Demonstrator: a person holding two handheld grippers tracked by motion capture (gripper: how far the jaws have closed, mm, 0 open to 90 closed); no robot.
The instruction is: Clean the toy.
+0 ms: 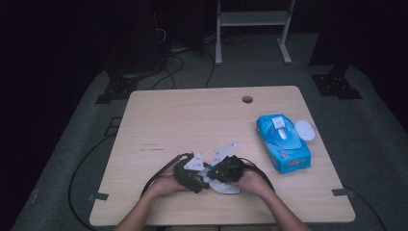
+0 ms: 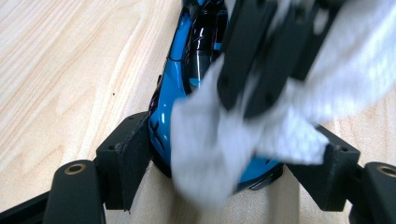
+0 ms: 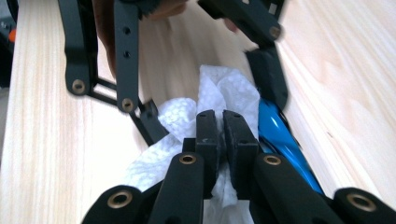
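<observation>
Wipe [image 3: 219, 93] is being pinched by right tool [image 3: 223, 140], lying across blue toy car [image 2: 175, 93] at its 12 o'clock; left tool [image 2: 229, 154] is clamping the car on tabletop [image 1: 183, 120].

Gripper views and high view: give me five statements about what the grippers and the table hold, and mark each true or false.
1. The left gripper has its jaws closed on a blue toy car. True.
2. The right gripper is open and holds nothing. False: its jaws are shut on a white wipe.
3. The wipe lies over the car. True, as the left gripper view shows.
4. The blue wipes pack lies at the table's left edge. False: it lies toward the right edge of the wooden table.
5. The pack's lid is shut. False: its white lid is flipped open to the pack's right.
</observation>
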